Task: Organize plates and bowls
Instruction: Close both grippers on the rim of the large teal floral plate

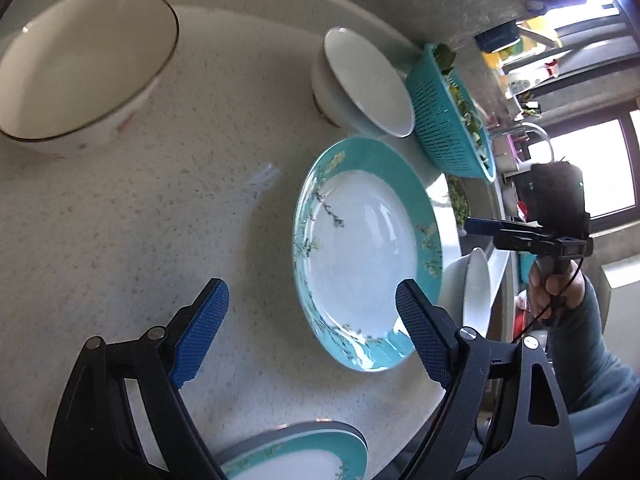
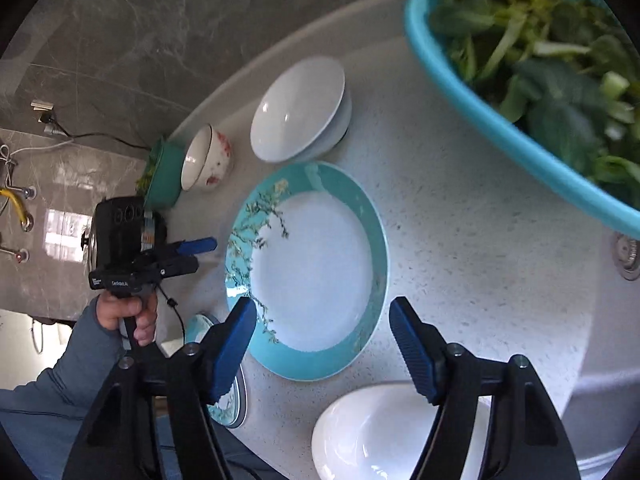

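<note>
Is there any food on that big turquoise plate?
No, the turquoise plate is bare and white in the middle; the greens sit in a colander beside it.

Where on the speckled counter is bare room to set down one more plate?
The widest bare patch on the speckled white counter lies between the gold-rimmed white bowl and the teal-rimmed floral plate. It is crowded where the stacked plain white bowls and the teal plastic colander border that plate.

**Grippers and sleeves as seen**

Each gripper [image 1: 310,336] is built of black linkage arms joined by silver screws, with blue ribbed pads [image 2: 232,350]. A black camera block [image 2: 120,226] with white lettering is carried above each handle, trailed by a thin black cable [image 2: 176,312]. Grey-blue sleeves [image 1: 592,360] are worn.
</note>
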{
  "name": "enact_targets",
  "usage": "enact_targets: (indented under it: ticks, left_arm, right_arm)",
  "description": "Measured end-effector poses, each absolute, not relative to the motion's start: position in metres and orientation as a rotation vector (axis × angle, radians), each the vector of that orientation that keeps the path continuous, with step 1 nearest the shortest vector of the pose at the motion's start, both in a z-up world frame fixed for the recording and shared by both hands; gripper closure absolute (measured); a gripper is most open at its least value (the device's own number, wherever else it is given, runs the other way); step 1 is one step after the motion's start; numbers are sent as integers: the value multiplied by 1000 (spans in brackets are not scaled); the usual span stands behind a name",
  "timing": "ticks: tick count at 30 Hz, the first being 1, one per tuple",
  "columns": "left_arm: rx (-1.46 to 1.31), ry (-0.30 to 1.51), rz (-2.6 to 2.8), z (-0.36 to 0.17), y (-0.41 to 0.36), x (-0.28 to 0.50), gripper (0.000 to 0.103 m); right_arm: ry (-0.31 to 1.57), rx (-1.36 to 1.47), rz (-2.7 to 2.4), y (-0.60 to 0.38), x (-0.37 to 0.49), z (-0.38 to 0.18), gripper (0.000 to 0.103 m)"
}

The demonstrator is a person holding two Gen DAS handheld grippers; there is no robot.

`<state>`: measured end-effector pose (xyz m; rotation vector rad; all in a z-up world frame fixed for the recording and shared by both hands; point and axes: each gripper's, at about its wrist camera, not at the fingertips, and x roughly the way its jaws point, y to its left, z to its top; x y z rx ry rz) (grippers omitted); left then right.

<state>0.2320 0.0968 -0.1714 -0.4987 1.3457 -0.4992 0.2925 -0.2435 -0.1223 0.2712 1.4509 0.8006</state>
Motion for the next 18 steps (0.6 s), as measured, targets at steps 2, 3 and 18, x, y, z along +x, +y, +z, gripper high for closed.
enact_targets:
  ticks: [2, 3, 18]
  left_arm:
    - [-515, 1372, -497, -183, 94, 233, 41]
    - [-526, 1382, -494, -188, 94, 231, 46]
    - [-486, 1462, -505, -210, 76, 233, 83]
  right_arm:
    - [1491, 280, 797, -242, 297, -137, 31]
    - [1502, 284, 793, -243, 298, -142, 32]
    - [1606, 324, 817, -241, 315, -177, 45]
